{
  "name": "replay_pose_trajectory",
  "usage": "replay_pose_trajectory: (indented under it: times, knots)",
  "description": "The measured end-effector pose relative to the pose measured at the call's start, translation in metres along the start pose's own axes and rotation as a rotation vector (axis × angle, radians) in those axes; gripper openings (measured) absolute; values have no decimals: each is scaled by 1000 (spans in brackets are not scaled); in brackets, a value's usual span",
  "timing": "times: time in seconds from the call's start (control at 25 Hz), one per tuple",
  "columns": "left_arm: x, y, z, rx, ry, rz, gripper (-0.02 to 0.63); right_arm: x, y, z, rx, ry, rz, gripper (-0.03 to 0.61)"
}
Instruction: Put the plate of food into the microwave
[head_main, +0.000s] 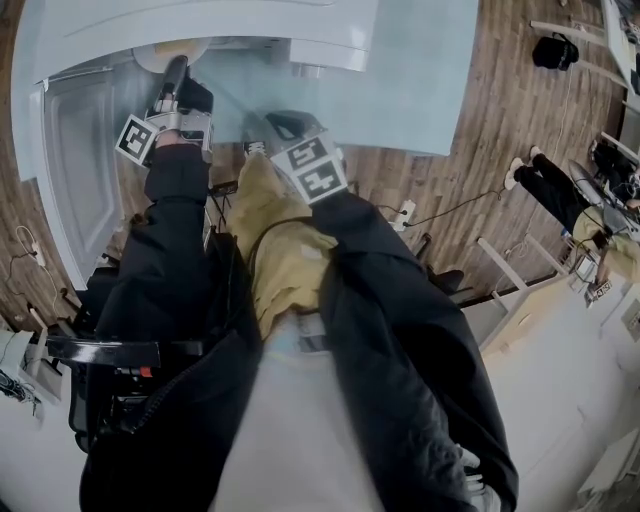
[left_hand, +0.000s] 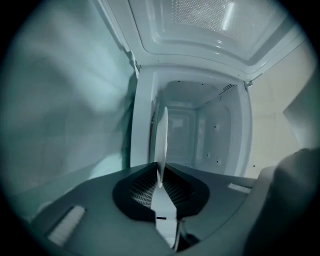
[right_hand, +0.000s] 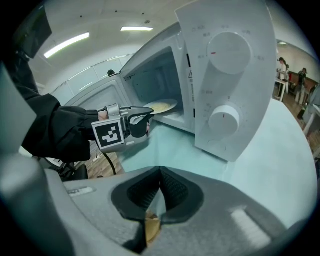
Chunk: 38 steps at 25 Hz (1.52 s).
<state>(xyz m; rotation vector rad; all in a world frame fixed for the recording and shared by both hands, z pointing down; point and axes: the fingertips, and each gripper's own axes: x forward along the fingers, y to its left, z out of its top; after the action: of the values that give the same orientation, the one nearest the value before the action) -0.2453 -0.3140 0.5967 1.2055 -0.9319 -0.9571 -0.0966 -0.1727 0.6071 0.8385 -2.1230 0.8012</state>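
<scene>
**Plate at the mouth of the open microwave, in the left gripper's grasp**

Head view: the left gripper (head_main: 177, 68) reaches level into the boxy white microwave (head_main: 250, 30), which stands on a pale blue-green table (head_main: 420, 90). A cream edge of the round white plate (head_main: 155, 57) shows just past its jaws. The microwave's white door (head_main: 80, 170) is swung wide open at the left. The right gripper (head_main: 285, 125) hangs over the table's near edge, tilted downward and well apart from the plate.

Left gripper view: the camera is rolled, so the plate shows edge-on as a thin white blade standing up from the jaws. The ribbed black pads (left_hand: 142, 187) clamp its near rim. Beyond it lies the bare white cavity; the door with its dotted window fills the top of the view.

Right gripper view: this gripper's jaws are pressed together with nothing between them — only table shows beyond. Across the table, the left gripper holds the plate level at the cavity's opening, with most of it already inside. Flat, pale yellow food (right_hand: 161, 106) lies on it. A dark jacket sleeve (right_hand: 55, 130) runs back from that gripper.
</scene>
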Motion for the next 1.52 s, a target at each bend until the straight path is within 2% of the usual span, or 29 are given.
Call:
replay_pose_trajectory:
  times: [0.36, 0.64, 0.84, 0.96, 1.04, 1.12, 1.36, 1.52]
  knots:
    - [1, -4, 8, -16, -14, -22, 38, -8, 2, -5, 27, -4, -15, 2]
    - [-5, 2, -2, 28, 16, -3, 181, -12, -1, -12, 23, -3, -10, 2]
    - [-27, -3, -19, 62, 47, 20, 180, -17, 7, -10, 14, -12, 4, 2]
    - [-43, -6, -32, 121, 76, 41, 122, -17, 11, -6, 7, -34, 13, 2]
    - [-52, -13, -39, 160, 88, 42, 44, -16, 14, -2, -4, -47, 16, 2]
    - [-63, -23, -47, 194, 94, 43, -3, -19, 19, 0, -18, -56, 19, 2]
    - [-74, -42, -77, 356, 171, 81, -5, -34, 23, 19, -36, -138, 34, 2]
    - [-77, -69, -104, 542, 257, 92, -3, -60, 21, 41, -61, -217, 30, 2]
